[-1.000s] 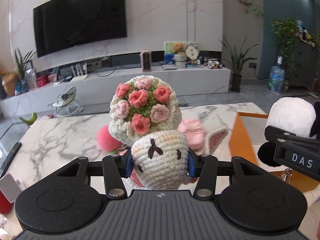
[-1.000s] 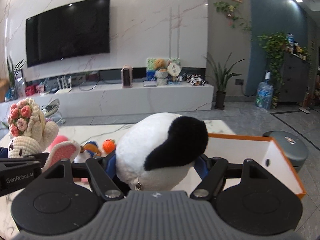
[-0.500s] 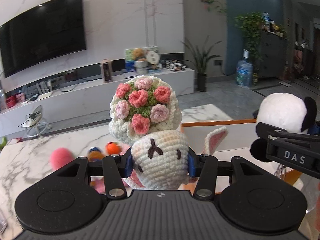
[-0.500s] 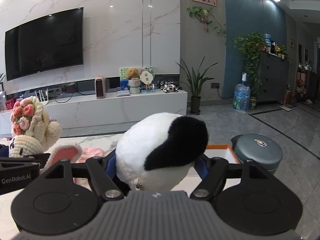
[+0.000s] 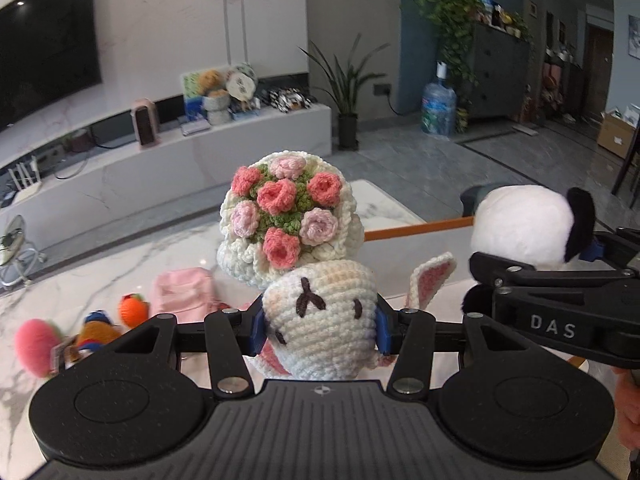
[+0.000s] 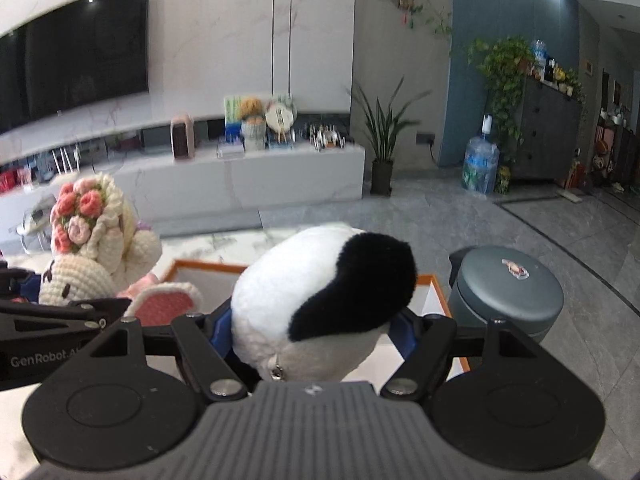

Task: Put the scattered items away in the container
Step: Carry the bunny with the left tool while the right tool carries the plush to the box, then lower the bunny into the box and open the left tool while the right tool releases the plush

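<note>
The crocheted rabbit (image 5: 320, 340) is clamped by the head between the fingers of the left gripper (image 5: 319, 330), its rose bouquet (image 5: 286, 216) rising just ahead of them and one pink-lined ear sticking out past the right-hand finger. The panda toy (image 6: 324, 304) is pinched between the closed-in fingers of the right gripper (image 6: 316, 330), and beyond those fingers the orange-edged white box (image 6: 434, 300) is seen on the worktop (image 5: 120, 252); its contents are hidden by the toy. Left of the left gripper's fingers, a pink pouch (image 5: 182, 294), a small orange toy (image 5: 134, 310) and a pink ball (image 5: 34, 346) lie on the worktop outside the box.
</note>
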Motion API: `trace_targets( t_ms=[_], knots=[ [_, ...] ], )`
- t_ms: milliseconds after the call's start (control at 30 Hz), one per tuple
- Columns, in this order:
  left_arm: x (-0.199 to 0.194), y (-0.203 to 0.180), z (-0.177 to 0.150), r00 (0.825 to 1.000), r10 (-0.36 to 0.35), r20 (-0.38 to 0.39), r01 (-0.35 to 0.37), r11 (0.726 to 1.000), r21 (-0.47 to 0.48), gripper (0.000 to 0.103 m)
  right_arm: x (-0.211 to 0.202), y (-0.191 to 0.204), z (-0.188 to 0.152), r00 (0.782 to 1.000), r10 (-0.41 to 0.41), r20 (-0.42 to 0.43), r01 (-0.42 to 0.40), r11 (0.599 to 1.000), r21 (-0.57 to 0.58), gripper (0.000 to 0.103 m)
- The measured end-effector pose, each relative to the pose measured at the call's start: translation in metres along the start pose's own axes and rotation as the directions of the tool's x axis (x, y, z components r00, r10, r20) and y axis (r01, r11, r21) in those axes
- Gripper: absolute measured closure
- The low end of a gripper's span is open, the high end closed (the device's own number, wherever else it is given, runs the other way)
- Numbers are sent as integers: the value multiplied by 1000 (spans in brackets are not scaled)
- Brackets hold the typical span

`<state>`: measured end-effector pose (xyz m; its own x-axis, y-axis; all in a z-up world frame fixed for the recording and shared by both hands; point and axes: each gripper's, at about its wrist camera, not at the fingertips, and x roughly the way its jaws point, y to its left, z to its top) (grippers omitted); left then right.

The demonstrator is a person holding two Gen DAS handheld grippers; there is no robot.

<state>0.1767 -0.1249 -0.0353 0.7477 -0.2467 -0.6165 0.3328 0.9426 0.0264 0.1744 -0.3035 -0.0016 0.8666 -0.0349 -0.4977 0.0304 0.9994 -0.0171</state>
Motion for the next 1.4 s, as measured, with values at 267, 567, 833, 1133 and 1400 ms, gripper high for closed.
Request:
trace_targets(
  t_ms=[267,567,833,1133,1400],
  knots=[
    [44,-1,7,986,-104,-133,108,994,20,45,61,-21,9,985,85,-148,-88,996,-10,27],
    [85,10,11,939,-174,-298,182,983,0,45,101,-21,12,947,163,-276,-204,971,-127,27],
    [106,-6,5,926,-135,-353,182,978,103,44,123,-21,-3,906,202,-373,-290,937,-197,27],
    [120,-29,0,933,-34,-358,145,946,289,41,146,-21,-5,877,203,-435,-335,908,-252,27],
    [122,-35,-9,944,-18,-331,145,920,363,36,156,-12,-7,843,218,-492,-400,865,-303,26]
  ],
)
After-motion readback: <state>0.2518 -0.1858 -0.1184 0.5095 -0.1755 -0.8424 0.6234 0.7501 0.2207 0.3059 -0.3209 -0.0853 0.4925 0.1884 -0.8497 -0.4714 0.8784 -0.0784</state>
